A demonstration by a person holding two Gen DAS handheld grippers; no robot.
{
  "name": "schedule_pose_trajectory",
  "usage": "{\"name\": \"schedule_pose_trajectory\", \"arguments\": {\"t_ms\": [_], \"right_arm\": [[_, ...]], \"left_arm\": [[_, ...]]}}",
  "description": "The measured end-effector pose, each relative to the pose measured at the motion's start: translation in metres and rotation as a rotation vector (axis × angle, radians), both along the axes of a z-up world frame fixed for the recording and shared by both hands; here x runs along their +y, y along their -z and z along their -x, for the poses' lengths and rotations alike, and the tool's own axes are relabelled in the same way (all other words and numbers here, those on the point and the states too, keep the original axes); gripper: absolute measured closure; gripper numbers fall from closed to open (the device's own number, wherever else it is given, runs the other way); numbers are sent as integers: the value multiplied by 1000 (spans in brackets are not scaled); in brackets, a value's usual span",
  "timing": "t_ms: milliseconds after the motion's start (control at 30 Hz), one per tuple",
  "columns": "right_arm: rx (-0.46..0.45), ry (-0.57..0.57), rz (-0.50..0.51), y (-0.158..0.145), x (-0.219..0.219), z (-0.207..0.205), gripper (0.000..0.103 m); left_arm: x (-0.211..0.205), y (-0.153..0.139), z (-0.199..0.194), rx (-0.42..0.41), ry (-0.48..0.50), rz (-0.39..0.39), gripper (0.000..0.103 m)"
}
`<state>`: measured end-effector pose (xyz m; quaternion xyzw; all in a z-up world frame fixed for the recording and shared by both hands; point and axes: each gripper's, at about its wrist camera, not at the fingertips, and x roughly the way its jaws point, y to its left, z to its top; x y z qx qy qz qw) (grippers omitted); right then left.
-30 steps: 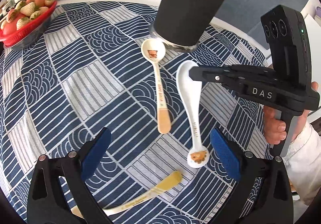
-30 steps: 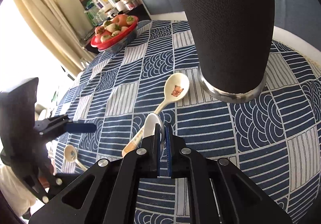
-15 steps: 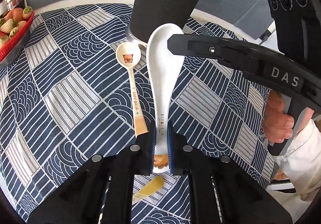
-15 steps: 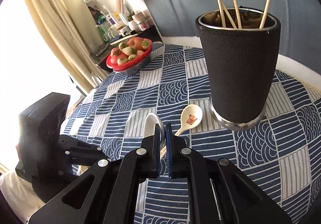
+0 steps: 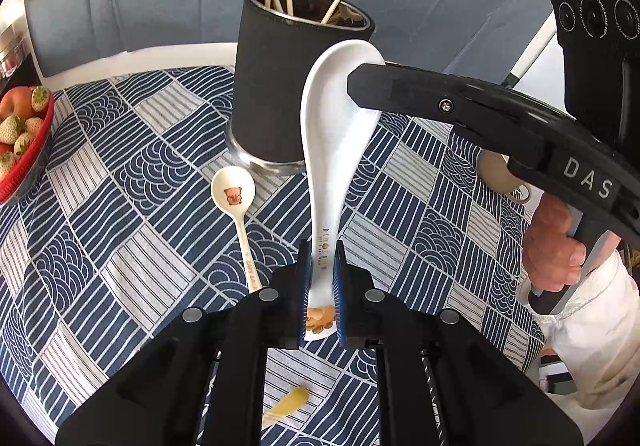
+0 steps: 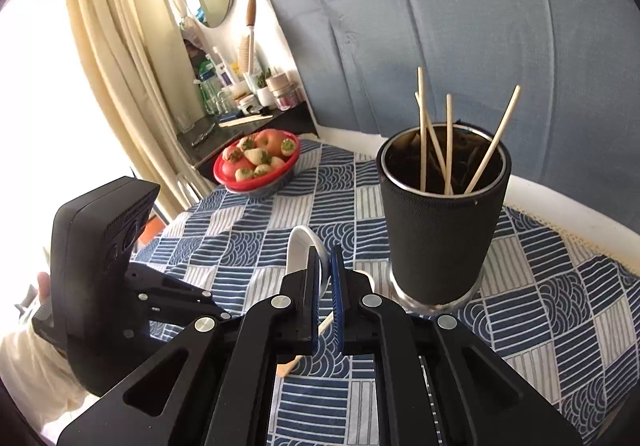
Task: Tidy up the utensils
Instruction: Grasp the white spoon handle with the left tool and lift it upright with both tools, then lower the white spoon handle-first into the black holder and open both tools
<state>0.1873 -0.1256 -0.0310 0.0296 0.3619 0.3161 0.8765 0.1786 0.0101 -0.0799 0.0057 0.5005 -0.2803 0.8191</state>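
A long white ceramic spoon (image 5: pixel 332 150) hangs in the air above the blue patterned tablecloth (image 5: pixel 120 226), held at both ends. My left gripper (image 5: pixel 322 286) is shut on its handle near the bear print. My right gripper (image 5: pixel 360 86) comes in from the right and is shut on the rim of its bowl. In the right wrist view the right gripper (image 6: pixel 326 266) pinches that white spoon (image 6: pixel 298 250) bowl edge-on. Just behind stands the black utensil holder (image 5: pixel 296 94) (image 6: pixel 440 238) with several chopsticks in it. A small cream spoon (image 5: pixel 234 198) lies on the cloth.
A yellow utensil (image 5: pixel 288 402) lies on the cloth below my left gripper. A red bowl of fruit (image 6: pixel 256 162) sits at the far left of the table. A person's hand (image 5: pixel 556 250) grips the right tool. A cluttered shelf (image 6: pixel 240 102) stands beyond the table.
My left gripper has shut on the white spoon's handle. Both grippers have risen with the spoon, off the cloth. The holder's rim and chopsticks have come into view.
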Motion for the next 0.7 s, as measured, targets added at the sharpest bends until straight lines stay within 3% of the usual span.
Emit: {"name": "schedule_pose_trajectory", "arguments": {"t_ms": [700], "right_arm": [[-237,124,56,-91,-46,-9,97]], "left_arm": [[-66,-79,-50,-165,117,-4,91]]}}
